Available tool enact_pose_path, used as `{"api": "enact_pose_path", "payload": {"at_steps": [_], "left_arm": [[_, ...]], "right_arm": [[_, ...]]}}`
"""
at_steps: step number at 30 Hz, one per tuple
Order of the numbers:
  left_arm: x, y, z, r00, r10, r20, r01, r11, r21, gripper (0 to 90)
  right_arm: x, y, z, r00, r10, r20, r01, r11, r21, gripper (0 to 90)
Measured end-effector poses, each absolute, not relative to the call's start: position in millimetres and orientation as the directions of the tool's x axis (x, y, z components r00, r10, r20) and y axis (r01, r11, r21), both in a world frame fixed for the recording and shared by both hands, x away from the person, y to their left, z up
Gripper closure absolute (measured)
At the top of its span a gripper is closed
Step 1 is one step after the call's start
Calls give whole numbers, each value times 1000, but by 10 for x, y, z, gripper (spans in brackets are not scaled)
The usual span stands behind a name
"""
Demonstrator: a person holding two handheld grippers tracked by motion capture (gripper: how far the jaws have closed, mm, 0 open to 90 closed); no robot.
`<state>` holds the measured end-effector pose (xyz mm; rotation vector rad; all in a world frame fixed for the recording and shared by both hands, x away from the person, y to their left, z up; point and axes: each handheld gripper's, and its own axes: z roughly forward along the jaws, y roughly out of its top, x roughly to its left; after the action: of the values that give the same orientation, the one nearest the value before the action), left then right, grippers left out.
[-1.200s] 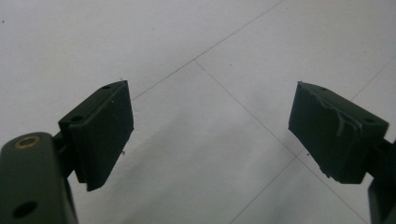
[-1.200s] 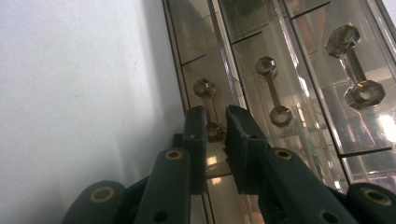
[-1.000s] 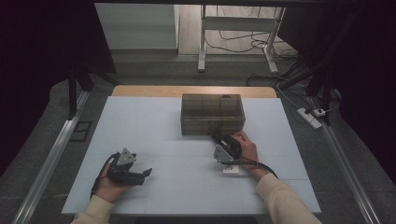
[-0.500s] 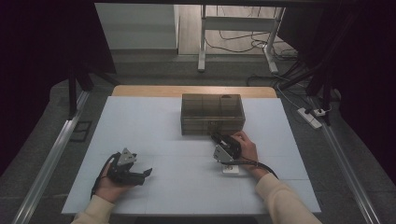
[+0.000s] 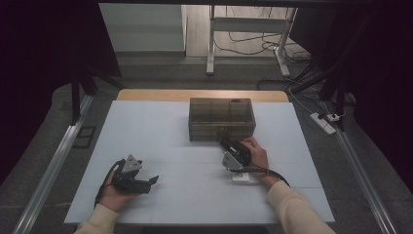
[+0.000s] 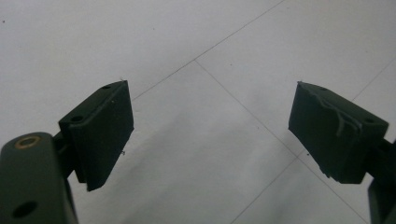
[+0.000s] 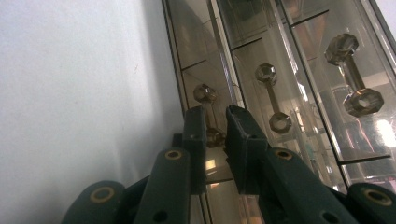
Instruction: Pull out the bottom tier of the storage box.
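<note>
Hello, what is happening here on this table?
A person works at a white table with a gripper in each hand. The right gripper has closed on a knob at the front of the smoky clear drawer box, seemingly to pull a drawer. The left gripper rests on the table, jaws wide open and empty.

Smoked-acrylic drawer box point(image 5: 221, 118), three front drawers with faceted bar handles.
Stands upright toward the far middle of the table, drawers shut; one drawer handle point(image 7: 208, 116), a bar with faceted knobs at both ends, sits between the black jaws.
</note>
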<state>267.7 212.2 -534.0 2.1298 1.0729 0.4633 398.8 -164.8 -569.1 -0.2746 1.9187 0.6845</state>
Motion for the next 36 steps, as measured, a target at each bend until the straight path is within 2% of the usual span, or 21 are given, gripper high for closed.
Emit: {"api": "enact_pose_path", "payload": {"at_steps": [21, 25, 27, 31, 33, 36], "left_arm": [[2671, 2144, -5325, 589, 808, 4, 553, -407, 727, 142], [2671, 2145, -5326, 589, 808, 5, 554, -408, 726, 142], [2670, 2144, -5326, 590, 807, 4, 553, -408, 727, 142], [2670, 2144, -5325, 589, 808, 5, 553, -408, 727, 142], [2670, 2145, -5325, 589, 808, 5, 553, -408, 726, 141], [2673, 2146, -5327, 589, 808, 5, 554, -408, 725, 142]], "right_arm": [[3962, -1660, -5689, -430, 101, -897, -497, 803, 329, 782], [3942, -1661, -5676, -427, 104, -898, -507, 795, 333, 838], [3958, -1673, -5680, -441, 126, -889, -501, 787, 360, 833], [3964, -1680, -5671, -452, 135, -882, -496, 783, 375, 767], [3954, -1669, -5686, -439, 117, -891, -496, 795, 348, 761], [3969, -1669, -5680, -451, 124, -884, -483, 798, 359, 760]]}}
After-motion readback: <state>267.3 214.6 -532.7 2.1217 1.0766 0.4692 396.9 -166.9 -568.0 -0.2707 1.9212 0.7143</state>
